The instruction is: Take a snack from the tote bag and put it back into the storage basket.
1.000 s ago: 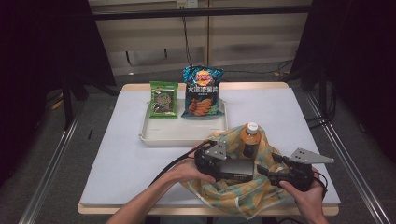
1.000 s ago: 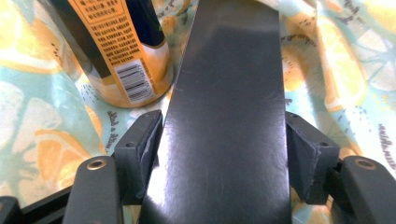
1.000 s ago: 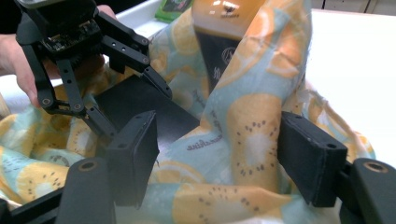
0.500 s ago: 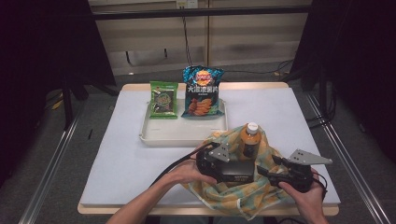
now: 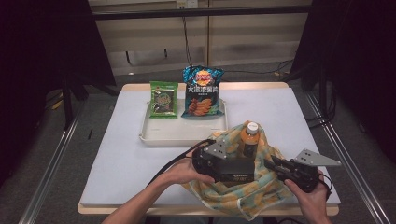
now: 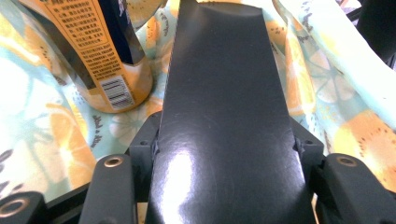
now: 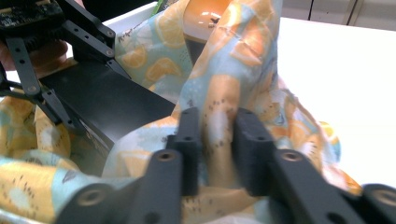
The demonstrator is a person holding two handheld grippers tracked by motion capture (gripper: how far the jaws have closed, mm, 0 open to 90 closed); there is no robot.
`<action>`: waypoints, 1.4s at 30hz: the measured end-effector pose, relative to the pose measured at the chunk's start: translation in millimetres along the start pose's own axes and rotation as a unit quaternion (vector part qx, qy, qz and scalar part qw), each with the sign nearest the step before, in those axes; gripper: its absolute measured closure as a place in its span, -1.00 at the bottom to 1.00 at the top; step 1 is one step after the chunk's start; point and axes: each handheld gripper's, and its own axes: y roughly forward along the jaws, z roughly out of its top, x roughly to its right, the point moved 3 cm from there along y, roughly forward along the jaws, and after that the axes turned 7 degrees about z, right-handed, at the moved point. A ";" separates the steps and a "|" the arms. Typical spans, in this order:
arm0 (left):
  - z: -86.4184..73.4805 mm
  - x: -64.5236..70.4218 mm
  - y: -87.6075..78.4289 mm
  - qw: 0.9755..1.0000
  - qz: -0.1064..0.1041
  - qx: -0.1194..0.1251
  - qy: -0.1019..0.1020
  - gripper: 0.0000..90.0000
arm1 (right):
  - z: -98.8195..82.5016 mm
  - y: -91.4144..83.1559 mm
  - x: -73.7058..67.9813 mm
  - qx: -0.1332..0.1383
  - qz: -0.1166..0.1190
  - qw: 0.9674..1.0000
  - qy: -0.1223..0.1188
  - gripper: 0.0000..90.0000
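White tabletop (image 5: 116,154) sits in a dark room, with a pale wall and cables at the top of the high view. Near the middle of the frame a cream tray (image 5: 182,133) lies on it. Two snack bags stand at the back of the tray: a small green bag (image 5: 163,99) on the left and a taller blue chip bag (image 5: 201,91) just beside it on the right.

Lower and to the right lies a cloth bag with orange fruit pictures (image 5: 243,196), close to the near edge. An orange drink bottle (image 5: 250,140) with a white cap stands upright inside it, toward the back. A flat black box (image 5: 236,170) lies in the bag too, just in front of the bottle.

The left tool (image 5: 243,169) reaches into the bag from the left. In the left gripper view the black box (image 6: 224,116) sits between its two black jaws, and the bottle (image 6: 100,56) stands at the upper left, just beside the box. The jaws are holding the box by its sides.

The right tool (image 5: 270,164) comes in from the lower right. Its jaws have just been closing. In the right gripper view they pinch a fold of the cloth (image 7: 219,119) at the bag's right side, and they stand narrow. The cloth rises up in front and hides most of the bottle there.
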 end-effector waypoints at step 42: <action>19.7 -10.4 -70.0 0.994 0.001 0.108 -0.032 -0.04 | 1.1 -22.0 1.6 0.049 -0.015 0.999 0.005 -0.02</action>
